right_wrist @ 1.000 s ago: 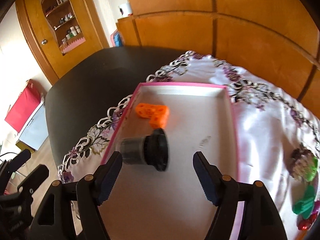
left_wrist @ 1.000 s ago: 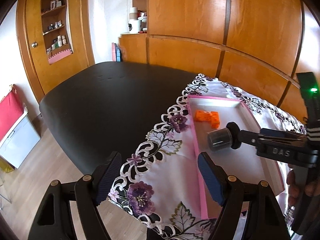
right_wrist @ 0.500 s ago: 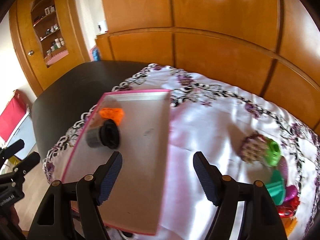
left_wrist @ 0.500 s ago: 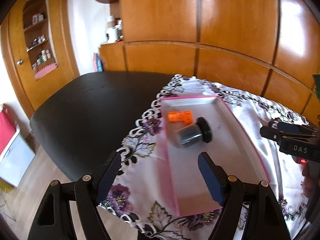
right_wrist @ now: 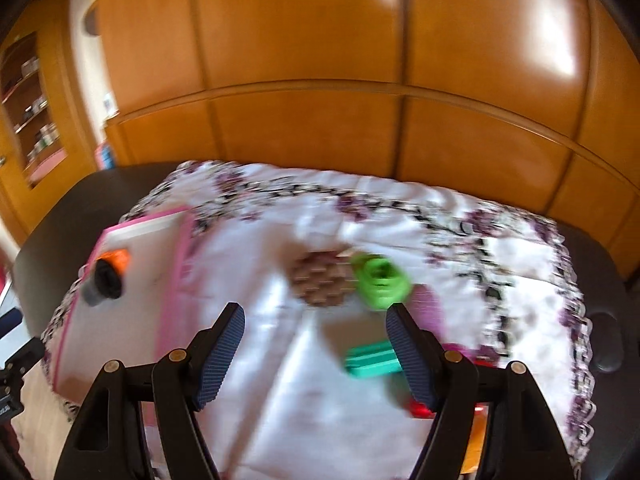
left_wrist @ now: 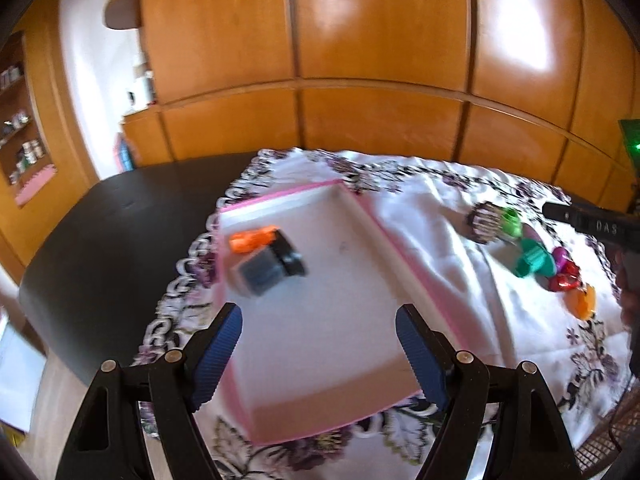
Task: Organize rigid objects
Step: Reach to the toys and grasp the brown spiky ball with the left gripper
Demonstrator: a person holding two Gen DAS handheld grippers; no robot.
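Observation:
A pink-rimmed tray (left_wrist: pixel 394 248) (right_wrist: pixel 178 256) lies on a flowered white cloth. In it rest an orange block (left_wrist: pixel 250 239) (right_wrist: pixel 118 260) and a grey-and-black cylinder (left_wrist: pixel 270 268) (right_wrist: pixel 102 282). My left gripper (left_wrist: pixel 318 348) hangs open over the tray's near half, nothing between its fingers. To the tray's right lies a cluster of toys: a brown honeycomb piece (left_wrist: pixel 484 222) (right_wrist: pixel 320 278), a bright green ring (left_wrist: pixel 510 220) (right_wrist: pixel 380 280), a teal part (left_wrist: pixel 530 258) (right_wrist: pixel 372 358), and pink, red and orange pieces. My right gripper (right_wrist: pixel 316 344) stands open just before that cluster, empty.
The cloth (right_wrist: pixel 440 216) covers a black table (left_wrist: pixel 100 248) set against wood-panelled cabinets. The right gripper's body and a hand (left_wrist: pixel 628 280) show at the left wrist view's right edge. A shelf niche with bottles (left_wrist: pixel 24 148) is at far left. Both views are blurred.
Both grippers have swung to the right. The right one left the tray, where the cylinder now lies, and now faces the toy cluster. The left one now faces the tray. Both stay open.

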